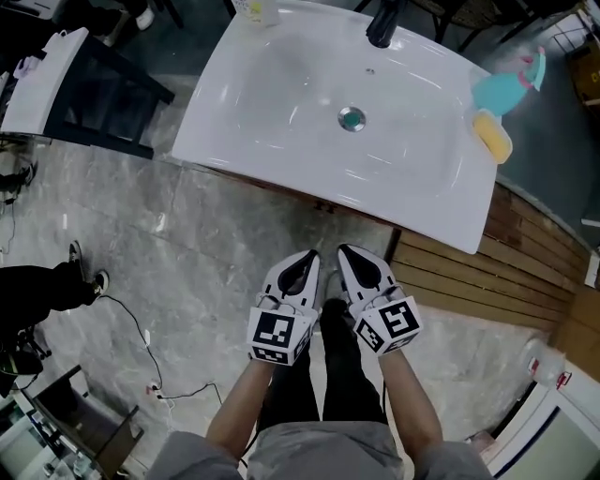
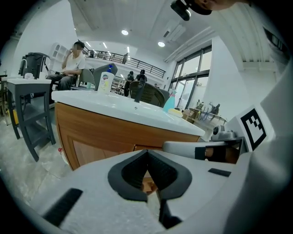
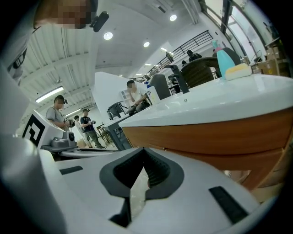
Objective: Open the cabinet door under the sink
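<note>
Directly below me spreads the grey stone floor (image 1: 187, 253). Across the top of the head view lies the white sink (image 1: 272, 103), its long axis running from upper left to lower right and its front edge turned toward me. From above, the basin hides nearly all of the cabinet (image 2: 98, 128) under it. Only the gripper views show the wood front, which stands upright, faces me and runs sideways beneath the rim. The door (image 2: 94, 153) is a recessed panel low on that front, lying flush and shut. Its lower part is cut off behind my own gripper's white body, so I cannot make out a handle or its full outline. Right of the sink, wood slats (image 1: 469, 272) show, cut off by the frame's edge.

My forearms reach forward side by side from the bottom of the head view, and both tools point at the sink's front edge without touching it. The left gripper (image 1: 306, 257) is clenched: in its own view the black pads (image 2: 126, 176) meet at the tips with nothing between them. The right gripper (image 1: 347, 251), just beside it, is likewise closed on nothing and aimed under the rim at the cabinet.

Smaller things sit on the sink. A dark faucet (image 1: 382, 23) is cut off at the top, and the drain (image 1: 352, 118) lies in the middle of the basin. A teal bottle (image 1: 502, 86) and a yellow sponge (image 1: 493, 138) sit at the right end.
</note>
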Action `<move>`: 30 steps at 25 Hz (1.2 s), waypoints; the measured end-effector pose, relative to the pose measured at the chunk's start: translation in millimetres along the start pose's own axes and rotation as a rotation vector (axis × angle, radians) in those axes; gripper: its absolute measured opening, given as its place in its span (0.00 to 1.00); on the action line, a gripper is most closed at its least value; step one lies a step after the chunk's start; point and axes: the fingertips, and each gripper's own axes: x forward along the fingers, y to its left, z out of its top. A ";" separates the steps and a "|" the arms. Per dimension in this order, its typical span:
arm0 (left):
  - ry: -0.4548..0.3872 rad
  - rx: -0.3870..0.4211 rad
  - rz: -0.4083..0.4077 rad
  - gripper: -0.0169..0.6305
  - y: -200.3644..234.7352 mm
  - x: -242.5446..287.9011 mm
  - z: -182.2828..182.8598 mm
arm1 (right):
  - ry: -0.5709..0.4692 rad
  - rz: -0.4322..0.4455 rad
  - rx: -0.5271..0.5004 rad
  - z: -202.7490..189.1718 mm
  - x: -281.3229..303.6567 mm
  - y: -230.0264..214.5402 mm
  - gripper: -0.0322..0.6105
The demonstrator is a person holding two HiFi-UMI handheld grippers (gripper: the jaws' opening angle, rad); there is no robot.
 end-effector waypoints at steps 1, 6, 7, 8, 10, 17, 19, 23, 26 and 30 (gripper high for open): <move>-0.002 0.001 -0.005 0.04 1.9 3.2 -3.7 | 0.001 -0.002 -0.005 -3.6 3.8 -3.1 0.06; -0.014 0.003 -0.015 0.04 12.4 16.2 -22.9 | 0.016 -0.021 -0.013 -28.6 20.1 -17.9 0.07; -0.018 0.003 -0.020 0.04 14.5 20.0 -26.4 | 0.019 -0.022 -0.014 -33.4 23.5 -20.5 0.07; -0.019 0.007 -0.027 0.04 16.5 24.1 -29.9 | 0.020 -0.022 -0.018 -37.5 26.9 -22.3 0.07; -0.015 0.021 -0.037 0.04 20.8 31.6 -37.8 | 0.022 -0.014 -0.034 -44.3 32.6 -24.1 0.06; -0.020 0.014 -0.041 0.04 33.4 47.5 -57.3 | 0.028 -0.026 -0.071 -68.2 43.2 -39.1 0.07; -0.016 0.019 -0.041 0.04 36.4 53.2 -64.3 | 0.024 -0.036 -0.075 -74.4 47.1 -46.1 0.07; -0.015 0.016 -0.039 0.04 41.0 65.3 -79.1 | 0.027 -0.044 -0.104 -89.3 56.2 -59.0 0.07; -0.005 0.015 -0.036 0.04 45.3 74.6 -90.8 | 0.043 -0.032 -0.119 -103.9 65.3 -70.2 0.07; 0.009 -0.005 -0.039 0.04 49.0 86.2 -107.2 | 0.065 -0.044 -0.147 -122.0 70.8 -88.0 0.07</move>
